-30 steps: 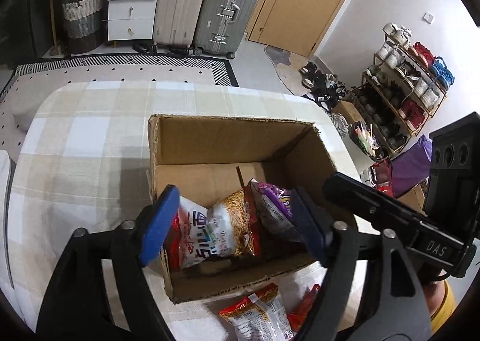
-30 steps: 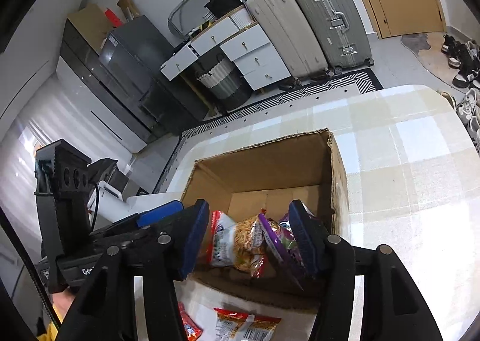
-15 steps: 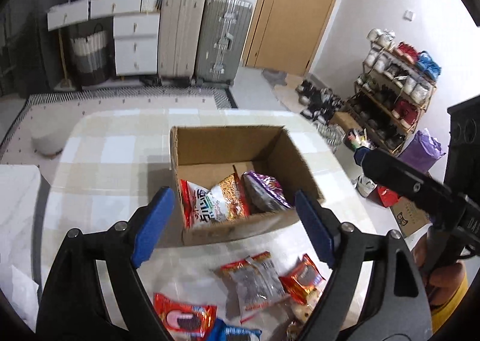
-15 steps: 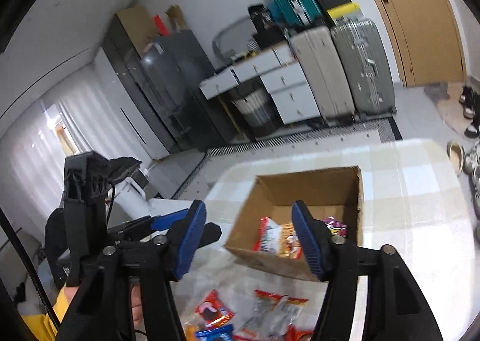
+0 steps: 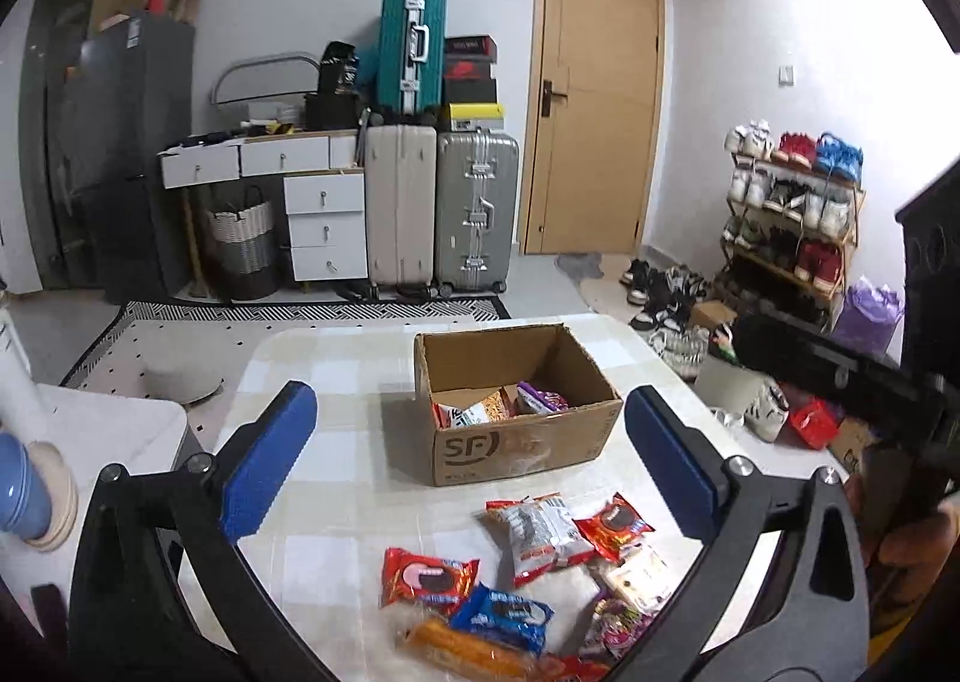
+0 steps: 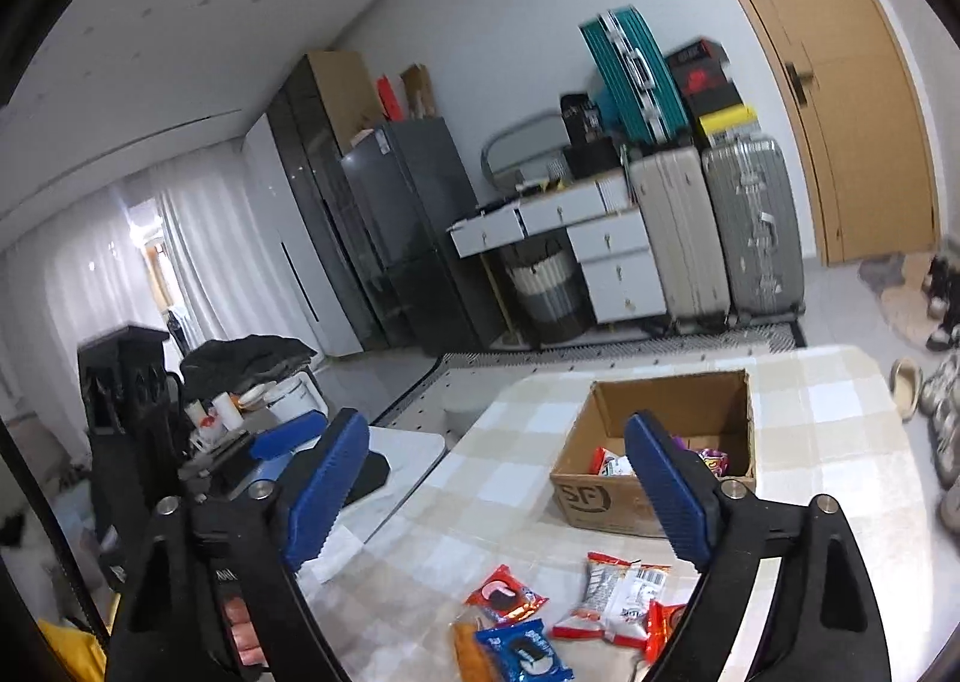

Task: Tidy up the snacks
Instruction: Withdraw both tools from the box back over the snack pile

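An open cardboard box [image 5: 516,445] marked SF stands on the checked table [image 5: 336,376]; it also shows in the right wrist view [image 6: 606,502]. Inside lie a red-and-white noodle packet [image 5: 471,413] and a purple packet [image 5: 540,398]. Loose snacks lie in front of the box: a red cookie pack [image 5: 427,577], a blue cookie pack [image 5: 503,616], a grey-and-red packet [image 5: 537,532] and an orange bar [image 5: 462,646]. My left gripper [image 5: 468,463] is open and empty, held back above the loose snacks. My right gripper [image 6: 501,496] is open and empty, raised to the left of the box.
A white side table [image 6: 396,445] stands left of the checked table. Suitcases [image 5: 438,214], white drawers [image 5: 324,226], a basket [image 5: 240,244] and a door [image 5: 594,99] line the far wall. A shoe rack [image 5: 792,220] stands at the right.
Both grippers have pulled back and up from the box, empty and open. The box now looks smaller and the loose snacks in front of it have come into view.
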Motion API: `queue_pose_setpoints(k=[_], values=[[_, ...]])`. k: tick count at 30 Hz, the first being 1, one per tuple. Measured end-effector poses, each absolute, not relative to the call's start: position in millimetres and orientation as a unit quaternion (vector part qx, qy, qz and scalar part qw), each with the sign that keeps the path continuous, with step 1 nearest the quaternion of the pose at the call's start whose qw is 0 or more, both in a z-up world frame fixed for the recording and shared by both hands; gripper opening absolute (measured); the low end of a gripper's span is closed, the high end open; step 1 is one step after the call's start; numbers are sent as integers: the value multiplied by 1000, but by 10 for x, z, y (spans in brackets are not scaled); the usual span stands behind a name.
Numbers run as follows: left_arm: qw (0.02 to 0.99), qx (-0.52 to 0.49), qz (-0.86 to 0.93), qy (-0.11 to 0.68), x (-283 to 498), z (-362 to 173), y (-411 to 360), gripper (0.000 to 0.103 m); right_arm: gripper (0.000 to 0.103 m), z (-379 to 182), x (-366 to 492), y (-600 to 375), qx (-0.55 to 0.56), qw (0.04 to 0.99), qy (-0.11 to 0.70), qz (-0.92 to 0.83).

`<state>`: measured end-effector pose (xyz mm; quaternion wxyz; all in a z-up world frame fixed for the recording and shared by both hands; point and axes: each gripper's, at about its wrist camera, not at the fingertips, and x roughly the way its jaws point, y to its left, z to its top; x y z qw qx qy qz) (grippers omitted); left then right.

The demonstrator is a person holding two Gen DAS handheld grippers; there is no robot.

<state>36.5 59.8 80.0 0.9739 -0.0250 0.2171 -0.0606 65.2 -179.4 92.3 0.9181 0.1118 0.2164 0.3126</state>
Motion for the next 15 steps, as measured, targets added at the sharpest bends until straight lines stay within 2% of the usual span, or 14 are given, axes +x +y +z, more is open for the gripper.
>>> queue_pose_setpoints(k=[4, 6, 11, 15], values=[[977, -28, -50, 205, 12, 866, 691, 103, 96, 961, 254, -1715, 85, 929, 190, 305], [978, -24, -52, 203, -166, 856, 710, 103, 101, 955, 64, -1721, 82, 933, 178, 303], [975, -26, -41, 216, -523, 664, 823, 103, 102, 875, -349, -1750, 54, 945, 153, 283], [971, -29, -43, 235, -576, 391, 914, 103, 102, 675, -577, -1783, 36, 946, 166, 277]])
